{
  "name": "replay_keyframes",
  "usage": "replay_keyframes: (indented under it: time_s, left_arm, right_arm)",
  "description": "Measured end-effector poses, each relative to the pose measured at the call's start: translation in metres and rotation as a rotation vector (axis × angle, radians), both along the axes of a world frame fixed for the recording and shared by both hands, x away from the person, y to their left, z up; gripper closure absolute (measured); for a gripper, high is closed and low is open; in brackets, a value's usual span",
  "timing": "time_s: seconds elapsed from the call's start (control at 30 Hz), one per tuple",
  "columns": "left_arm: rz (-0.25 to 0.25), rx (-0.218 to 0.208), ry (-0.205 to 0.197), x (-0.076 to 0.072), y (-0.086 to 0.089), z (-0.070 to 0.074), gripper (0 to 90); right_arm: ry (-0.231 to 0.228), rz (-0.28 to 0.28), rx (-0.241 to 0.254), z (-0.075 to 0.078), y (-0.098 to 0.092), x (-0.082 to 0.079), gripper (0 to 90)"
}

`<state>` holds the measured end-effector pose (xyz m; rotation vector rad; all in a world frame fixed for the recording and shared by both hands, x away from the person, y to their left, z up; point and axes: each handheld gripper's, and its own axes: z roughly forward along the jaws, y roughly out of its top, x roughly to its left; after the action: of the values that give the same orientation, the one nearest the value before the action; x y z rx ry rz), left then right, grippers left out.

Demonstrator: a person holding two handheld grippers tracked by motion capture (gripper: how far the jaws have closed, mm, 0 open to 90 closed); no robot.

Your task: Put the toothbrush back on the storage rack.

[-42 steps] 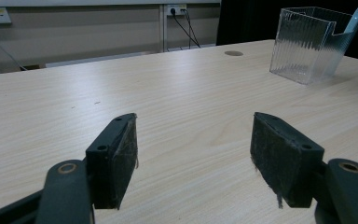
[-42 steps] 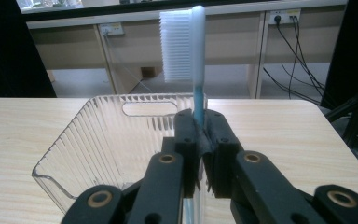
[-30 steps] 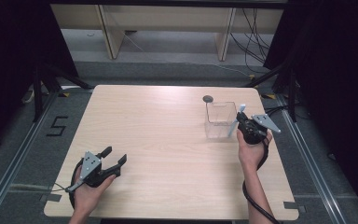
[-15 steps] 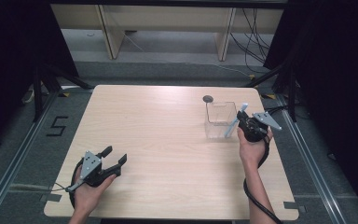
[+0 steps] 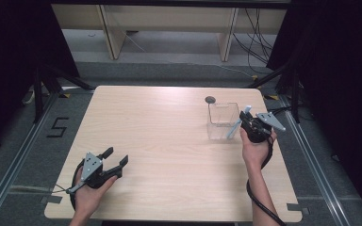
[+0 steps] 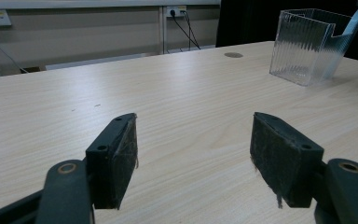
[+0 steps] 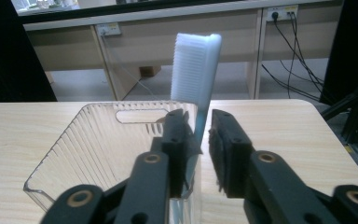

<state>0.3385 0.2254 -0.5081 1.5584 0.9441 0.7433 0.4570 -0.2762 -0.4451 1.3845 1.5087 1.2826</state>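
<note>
- Watching from the high view, I noted the right gripper (image 5: 243, 123) at the near right corner of the clear ribbed plastic container (image 5: 222, 120), which stood upright on the far right part of the wooden table (image 5: 169, 155).
- A pale blue toothbrush (image 7: 196, 70) stood nearly upright between the right jaws, head up, bristles facing the container side; its handle ran down just inside or along the container's rim, and I could not tell which.
- Right jaws had just been opening: a narrow gap showed between the handle and the right-hand pad (image 7: 219, 144). The left-hand pad sat very close to the handle; whether it touched I could not tell. I logged the grip as released.
- A small dark round disc (image 5: 210, 99) lay on the table just beyond the container.
- The left gripper (image 5: 115, 160) rested low over the near left part of the table, well apart from the container, in the person's left hand (image 5: 92, 190).
- Its jaws stood wide apart with bare tabletop between the pads (image 6: 121, 154); it held nothing.
</note>
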Motion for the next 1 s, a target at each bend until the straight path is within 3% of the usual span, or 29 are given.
replay_keyframes:
  time_s: [0.17, 0.2, 0.23, 0.4, 0.43, 0.47, 0.5, 0.53, 0.67, 0.77, 0.93, 1.0]
  left_arm:
    - [0.002, 0.003, 0.004, -0.002, -0.001, 0.0, 31.5]
    - [-0.004, -0.003, -0.007, -0.001, -0.001, 0.0, 31.5]
    - [-0.002, -0.002, -0.006, -0.001, -0.001, 0.0, 31.5]
    - [0.005, 0.006, 0.007, -0.002, -0.001, 0.0, 31.5]
    - [-0.001, -0.006, -0.005, -0.001, -0.001, 0.0, 31.6]
    - [0.0, -0.006, -0.005, -0.001, -0.001, 0.0, 31.6]
    - [0.0, -0.005, -0.004, -0.001, -0.001, 0.0, 31.6]
    - [0.0, -0.01, -0.006, -0.001, -0.001, -0.001, 31.6]
    - [-0.003, -0.008, -0.008, -0.001, -0.001, 0.0, 31.6]
    - [0.006, -0.004, 0.005, -0.002, -0.001, 0.001, 31.6]
    - [-0.002, -0.009, -0.007, 0.0, -0.002, -0.001, 31.6]
    - [-0.003, -0.007, -0.006, 0.0, -0.002, -0.001, 31.6]
  right_arm:
    - [0.006, -0.008, -0.002, 0.002, 0.001, -0.002, 63.0]
    - [0.009, 0.0, -0.043, 0.004, -0.001, -0.002, 61.4]
    - [0.01, 0.002, -0.02, 0.004, 0.0, -0.003, 59.6]
    - [0.018, 0.001, -0.034, 0.007, 0.0, -0.005, 50.4]
    - [0.031, -0.001, -0.03, 0.008, 0.001, -0.006, 48.6]
    - [0.042, -0.006, -0.058, 0.009, 0.0, -0.007, 46.9]
    - [0.055, -0.007, -0.032, 0.009, 0.002, -0.008, 45.4]
    - [0.043, -0.002, -0.071, 0.009, 0.0, -0.007, 44.3]
    - [0.044, 0.008, -0.064, 0.01, 0.003, -0.009, 41.8]
    - [0.072, 0.012, -0.048, 0.01, 0.003, -0.012, 40.4]
    - [0.076, 0.015, -0.073, 0.009, 0.001, -0.013, 38.8]
    - [0.077, 0.02, -0.055, 0.009, 0.001, -0.014, 38.2]
